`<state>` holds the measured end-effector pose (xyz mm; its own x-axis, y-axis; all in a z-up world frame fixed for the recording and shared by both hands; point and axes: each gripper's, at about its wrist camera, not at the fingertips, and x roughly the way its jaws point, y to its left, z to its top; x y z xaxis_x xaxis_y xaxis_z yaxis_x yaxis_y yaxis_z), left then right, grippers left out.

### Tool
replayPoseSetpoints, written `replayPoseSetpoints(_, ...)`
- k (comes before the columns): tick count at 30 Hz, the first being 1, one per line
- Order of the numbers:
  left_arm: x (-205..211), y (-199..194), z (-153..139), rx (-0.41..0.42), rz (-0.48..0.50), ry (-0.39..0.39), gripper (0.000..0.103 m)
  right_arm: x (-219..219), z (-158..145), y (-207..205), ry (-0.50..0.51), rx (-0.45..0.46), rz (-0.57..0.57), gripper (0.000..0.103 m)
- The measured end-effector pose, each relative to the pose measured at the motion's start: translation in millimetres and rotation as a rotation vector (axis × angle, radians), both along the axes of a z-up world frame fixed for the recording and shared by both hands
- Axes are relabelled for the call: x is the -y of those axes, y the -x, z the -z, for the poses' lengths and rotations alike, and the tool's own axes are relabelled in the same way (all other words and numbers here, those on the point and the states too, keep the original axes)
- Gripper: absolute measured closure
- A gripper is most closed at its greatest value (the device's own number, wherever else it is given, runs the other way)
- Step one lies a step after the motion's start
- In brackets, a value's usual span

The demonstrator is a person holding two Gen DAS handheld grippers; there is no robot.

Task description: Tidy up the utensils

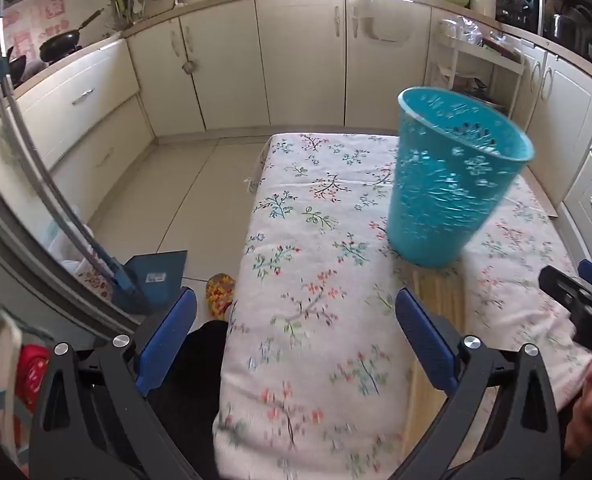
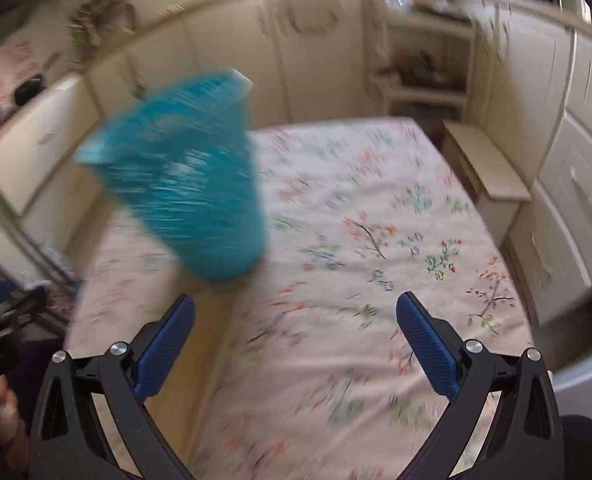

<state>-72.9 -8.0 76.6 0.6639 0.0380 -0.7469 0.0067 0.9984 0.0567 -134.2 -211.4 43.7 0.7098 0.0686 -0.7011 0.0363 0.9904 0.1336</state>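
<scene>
A tall turquoise perforated plastic holder [image 1: 456,180] stands upright on the floral tablecloth [image 1: 308,248], empty as far as I can see. A bundle of pale wooden chopsticks [image 1: 440,300] lies on the cloth just in front of it, running toward me. My left gripper [image 1: 296,312] hovers open over the near left part of the table, its right finger beside the chopsticks. In the blurred right wrist view the holder [image 2: 191,176] stands left of centre and the chopsticks [image 2: 199,352] lie under the left finger of my open right gripper [image 2: 296,316]. The right gripper also shows at the left wrist view's edge [image 1: 576,292].
The table is small, with tiled floor [image 1: 183,200] to its left and cream cabinets [image 1: 296,64] around. A low wooden bench [image 2: 488,160] sits at its far right. A blue dustpan [image 1: 151,280] and broom lean at the left. A hand [image 1: 588,408] holds the right tool.
</scene>
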Motion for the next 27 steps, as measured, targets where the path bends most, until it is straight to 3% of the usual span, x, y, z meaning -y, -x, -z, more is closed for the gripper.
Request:
replayPoseSetpoints(5, 3.3, 41.3, -18.4, 0.021, 0.015, 0.0, 0.007, -6.4, -38.4, 32.8, -0.062, 0.081, -0.052, 0.006)
replayPoseSetpoints(11, -2.9, 75.1, -34.6, 0.04, 0.024, 0.005, 0.007, -20.2, -58.2, 67.2, -0.089, 0.138, -0.055, 0.006)
replayPoseSetpoints(16, -13.1, 87.0, -43.9, 0.057, 0.011, 0.021, 0.007, -29.0, -65.4, 79.5, -0.122, 0.164, -0.05, 0.006)
replayPoseSetpoints(27, -19.9, 89.5, -49.8, 0.06, -0.002, 0.042, 0.007, -51.7, -67.9, 88.9, -0.088, 0.199, -0.065, 0.006)
